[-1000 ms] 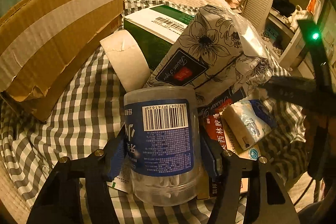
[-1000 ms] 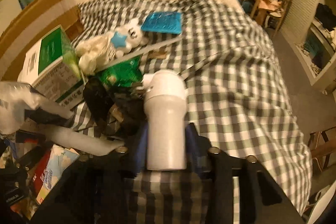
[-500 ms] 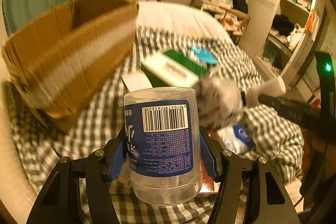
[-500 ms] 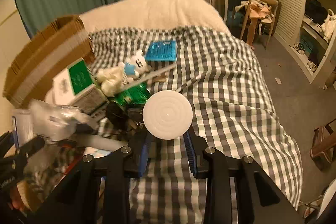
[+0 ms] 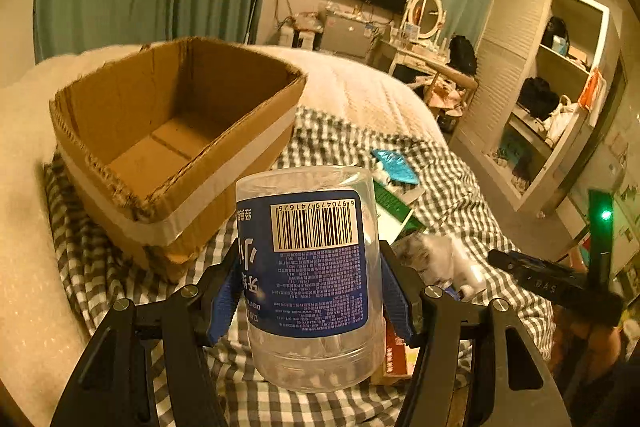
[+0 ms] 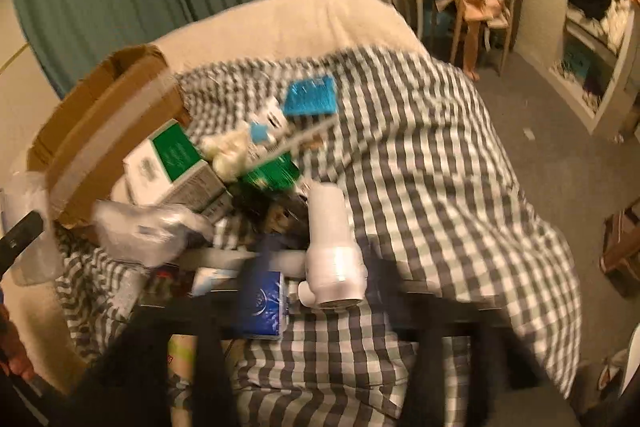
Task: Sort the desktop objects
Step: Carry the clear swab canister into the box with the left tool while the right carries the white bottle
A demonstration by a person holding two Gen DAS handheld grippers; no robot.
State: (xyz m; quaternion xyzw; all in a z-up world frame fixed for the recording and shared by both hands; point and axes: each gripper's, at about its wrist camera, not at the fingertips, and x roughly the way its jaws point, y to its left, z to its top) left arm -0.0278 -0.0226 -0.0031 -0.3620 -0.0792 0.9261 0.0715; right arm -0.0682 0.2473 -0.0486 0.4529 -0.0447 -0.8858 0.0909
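We see left tongs (image 5: pixel 310 291) clamped on clear jar (image 5: pixel 308 267) with blue label, jar upside down, held above checked blanket (image 5: pixel 460 195) on bed. Open cardboard box (image 5: pixel 172 131) sits at bed's left edge, just beyond jar. Right tongs (image 6: pixel 320 291) heavily blurred; white bottle (image 6: pixel 330 247) lies between them, but we cannot tell whether they grip it. Clutter pile sits near box: green-white carton (image 6: pixel 168 163), blue packet (image 6: pixel 310 95).
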